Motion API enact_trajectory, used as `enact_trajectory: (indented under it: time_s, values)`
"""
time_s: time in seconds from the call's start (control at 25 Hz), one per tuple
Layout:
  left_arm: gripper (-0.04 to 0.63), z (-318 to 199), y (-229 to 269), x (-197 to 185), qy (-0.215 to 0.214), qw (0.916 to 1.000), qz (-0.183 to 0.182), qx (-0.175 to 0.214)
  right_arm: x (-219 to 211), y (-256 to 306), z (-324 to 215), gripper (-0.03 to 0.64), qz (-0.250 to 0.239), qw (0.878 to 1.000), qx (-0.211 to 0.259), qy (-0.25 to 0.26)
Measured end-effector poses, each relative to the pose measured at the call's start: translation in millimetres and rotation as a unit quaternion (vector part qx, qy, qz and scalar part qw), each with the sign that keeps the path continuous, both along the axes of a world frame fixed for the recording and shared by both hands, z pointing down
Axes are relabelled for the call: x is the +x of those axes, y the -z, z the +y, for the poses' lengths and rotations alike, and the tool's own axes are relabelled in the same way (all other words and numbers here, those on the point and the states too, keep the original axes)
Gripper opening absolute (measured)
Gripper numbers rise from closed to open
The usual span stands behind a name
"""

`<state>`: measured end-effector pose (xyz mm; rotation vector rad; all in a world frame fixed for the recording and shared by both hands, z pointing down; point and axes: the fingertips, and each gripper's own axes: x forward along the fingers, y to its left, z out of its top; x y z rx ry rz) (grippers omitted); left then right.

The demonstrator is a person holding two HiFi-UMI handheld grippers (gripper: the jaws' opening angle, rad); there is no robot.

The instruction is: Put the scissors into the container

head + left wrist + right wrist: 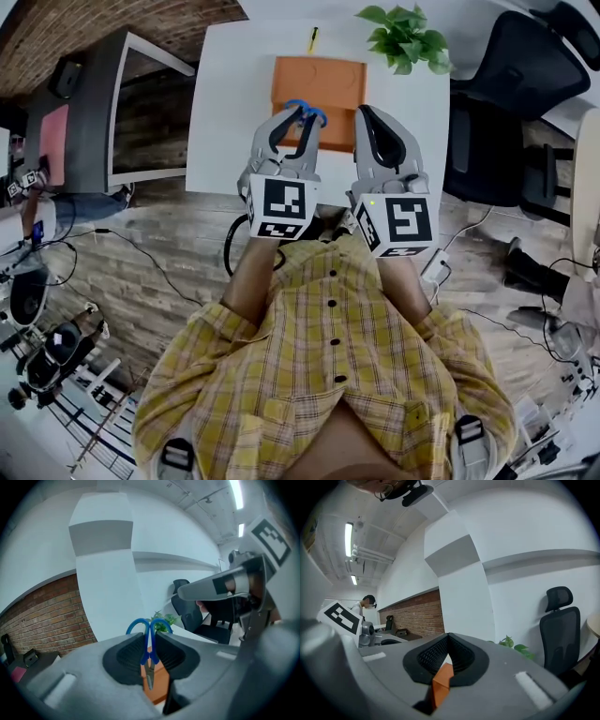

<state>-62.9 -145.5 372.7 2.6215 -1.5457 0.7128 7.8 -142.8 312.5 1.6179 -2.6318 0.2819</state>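
The left tool (pixel 300 116) is clamped on the scissors (pixel 149 652): their blue loops stick out beyond the jaws and the blades point back between them. Just beside it, the right tool (pixel 364 112) has its jaws pressed together with nothing between them. Both hover over the near edge of the orange container (pixel 319 82) on the white table (pixel 223 103). The part of its inside that shows is plain orange. Farther back stands a green plant (pixel 405 37).
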Motion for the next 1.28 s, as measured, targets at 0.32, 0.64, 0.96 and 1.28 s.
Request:
enact_trajectory:
  time_s: [0.32, 0.64, 0.96, 1.28]
  values:
    - [0.084, -17.8, -25.3, 1.8, -0.036, 0.9985, -0.041, -0.010, -3.3, -18.6, -15.8, 0.006, 0.005, 1.000, -0.021, -0.013]
    - [0.084, -24.7, -58.8, 5.4, -0.095, 0.9896, -0.106, -0.019, -6.3, -30.3, -22.9, 0.006, 0.012, 0.999, -0.036, -0.025]
    - [0.084, -28.8, -89.9, 4.2, -0.137, 0.9781, -0.155, -0.021, -2.1, -39.6, -28.5, 0.006, 0.015, 0.998, -0.044, -0.038]
    - [0.084, -32.4, -118.3, 14.0, -0.184, 0.9590, -0.215, -0.021, 2.4, -44.7, -32.0, 0.006, 0.014, 0.997, -0.049, -0.051]
